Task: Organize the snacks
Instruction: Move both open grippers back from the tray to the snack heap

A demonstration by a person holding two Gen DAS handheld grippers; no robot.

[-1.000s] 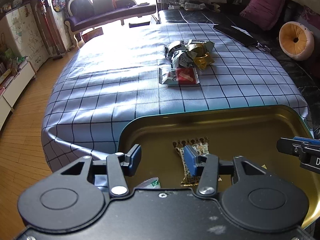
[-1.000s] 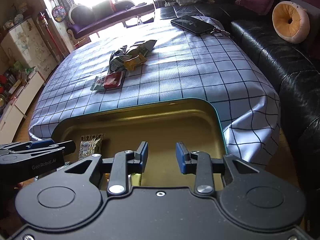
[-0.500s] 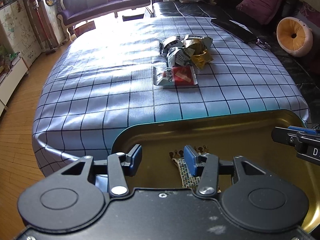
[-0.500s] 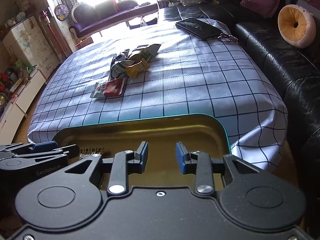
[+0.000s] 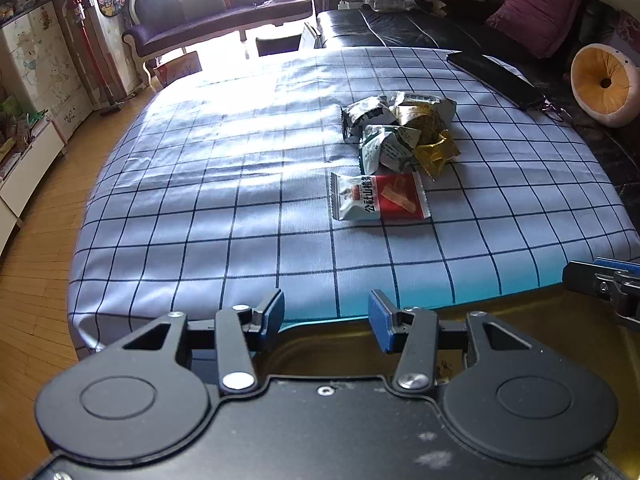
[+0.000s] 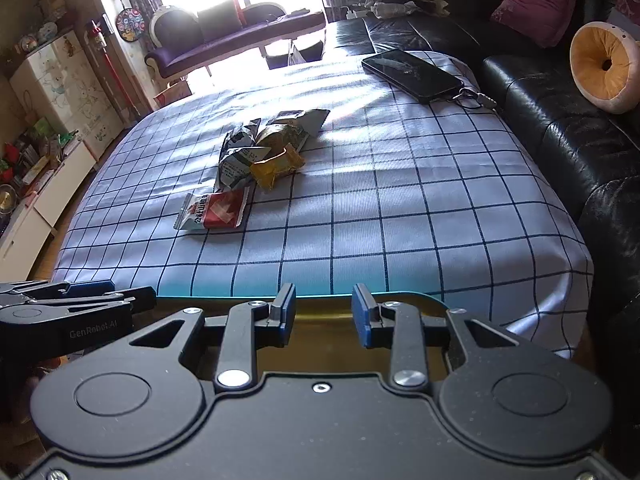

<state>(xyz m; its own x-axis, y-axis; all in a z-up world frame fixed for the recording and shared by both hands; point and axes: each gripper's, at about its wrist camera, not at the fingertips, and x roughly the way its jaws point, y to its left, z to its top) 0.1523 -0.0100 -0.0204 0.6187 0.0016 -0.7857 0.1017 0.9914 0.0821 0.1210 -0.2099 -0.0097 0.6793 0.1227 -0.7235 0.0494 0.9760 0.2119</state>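
At the bottom of the left wrist view, the left gripper (image 5: pixel 326 320) has its blue-padded fingers (image 5: pixel 378 320) spread apart with nothing between them. They hang over the near rim of a gold tray (image 5: pixel 520 312), whose teal-edged lip crosses the lower part of the frame. At the lower right edge of that view the tip of the right gripper (image 5: pixel 600 280) pokes in above the tray.

In the right wrist view, the right gripper (image 6: pixel 323 314) also shows its fingers (image 6: pixel 360 316) parted and empty, poised over the tray (image 6: pixel 332 312) at the lower centre. The left gripper (image 6: pixel 80 300) enters at the lower left.

Beyond the tray stretches the desk (image 5: pixel 240 200), covered in a pale cloth with a dark grid. Near the centre of the frame lies a red and white snack packet (image 5: pixel 378 197), flat on the cloth and well apart from the tray. Just behind it, toward the upper right, sits a loose pile of snack packets (image 5: pixel 400 132), green-white, silver and yellow wrappers overlapping one another. In the right wrist view the same red and white packet (image 6: pixel 214 210) is left of centre with the pile (image 6: pixel 268 148) above it.

Farther back, a dark phone (image 6: pixel 412 74) rests near the desk's far right corner. A black leather sofa (image 6: pixel 560 120) runs along the right side, carrying a round orange cushion (image 6: pixel 604 68).
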